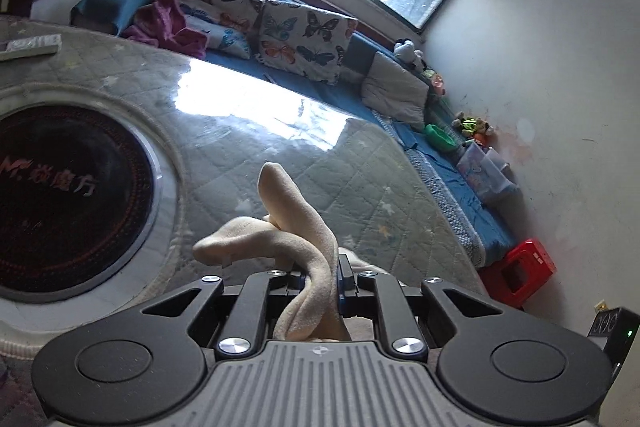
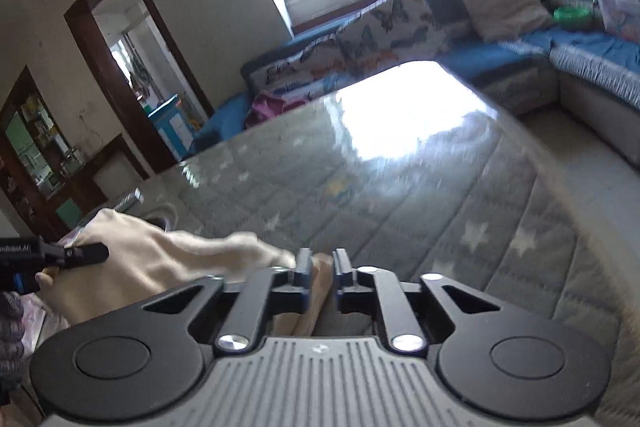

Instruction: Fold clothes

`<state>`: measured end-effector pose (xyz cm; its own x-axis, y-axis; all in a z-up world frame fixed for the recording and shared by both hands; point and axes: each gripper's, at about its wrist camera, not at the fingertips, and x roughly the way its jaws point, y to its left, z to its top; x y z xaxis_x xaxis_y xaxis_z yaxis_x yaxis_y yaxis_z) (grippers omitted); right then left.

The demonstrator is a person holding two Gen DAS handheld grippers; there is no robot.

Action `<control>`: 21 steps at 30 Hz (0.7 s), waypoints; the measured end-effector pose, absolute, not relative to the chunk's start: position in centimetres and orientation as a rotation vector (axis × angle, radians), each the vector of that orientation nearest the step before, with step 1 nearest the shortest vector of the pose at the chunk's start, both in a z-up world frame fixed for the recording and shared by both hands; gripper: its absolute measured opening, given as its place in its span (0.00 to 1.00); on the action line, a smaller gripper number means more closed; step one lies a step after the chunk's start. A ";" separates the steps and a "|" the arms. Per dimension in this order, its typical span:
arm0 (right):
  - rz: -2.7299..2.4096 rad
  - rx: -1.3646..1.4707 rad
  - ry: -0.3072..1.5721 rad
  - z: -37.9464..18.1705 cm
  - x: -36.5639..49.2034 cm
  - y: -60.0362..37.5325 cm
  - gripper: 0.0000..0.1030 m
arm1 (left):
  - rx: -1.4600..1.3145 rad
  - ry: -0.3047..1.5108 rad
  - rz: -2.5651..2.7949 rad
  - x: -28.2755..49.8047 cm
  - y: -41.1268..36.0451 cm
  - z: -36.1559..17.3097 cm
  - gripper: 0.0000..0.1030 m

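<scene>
Both sets of jaws are clenched on one cream garment [image 1: 296,227], the left gripper [image 1: 322,277] pinching a bunched fold and the right gripper [image 2: 322,267] another edge, each tilted above the quilted grey surface [image 1: 280,131] bearing one round black cooktop [image 1: 68,195].

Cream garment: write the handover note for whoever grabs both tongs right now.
Left tongs: shut on the cream garment, cloth bunched between the fingers and held above the quilted table cover.
Right tongs: cloth sits between the fingers with a gap on one side; grip unclear.
Garment hangs stretched between both tongs.
Done: picked up. No fold visible.
Left: lay it flat on the cover, fold.
</scene>
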<state>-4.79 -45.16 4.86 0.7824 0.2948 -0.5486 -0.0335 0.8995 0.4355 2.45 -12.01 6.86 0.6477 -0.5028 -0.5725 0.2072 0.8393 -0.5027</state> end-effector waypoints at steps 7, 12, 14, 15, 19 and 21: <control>0.189 0.437 0.665 2.2 -3.4 -43.1 0.40 | -0.434 0.803 -0.367 2.8 -9.4 5.0 0.14; 0.223 0.393 0.680 2.1 -2.7 -40.8 0.17 | -0.391 0.799 -0.366 2.5 -9.7 4.4 0.14; 0.226 0.404 0.662 2.4 -2.8 -40.8 0.14 | -0.386 0.792 -0.378 2.3 -9.9 4.7 0.14; 0.226 0.404 0.651 2.6 -3.0 -40.9 0.14 | -0.384 0.788 -0.384 2.2 -10.0 5.0 0.14; 0.220 0.396 0.597 4.2 -3.8 -41.6 0.13 | -0.374 0.755 -0.438 2.0 -11.3 7.2 0.14; 0.208 0.380 0.560 5.6 -4.3 -42.4 0.12 | -0.365 0.733 -0.474 2.1 -12.6 8.3 0.14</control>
<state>-4.34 -42.38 5.64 0.8290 0.2928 -0.4764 -0.0890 0.9102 0.4046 2.06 -12.56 8.30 0.6467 -0.5300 -0.5485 0.2820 0.8343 -0.4738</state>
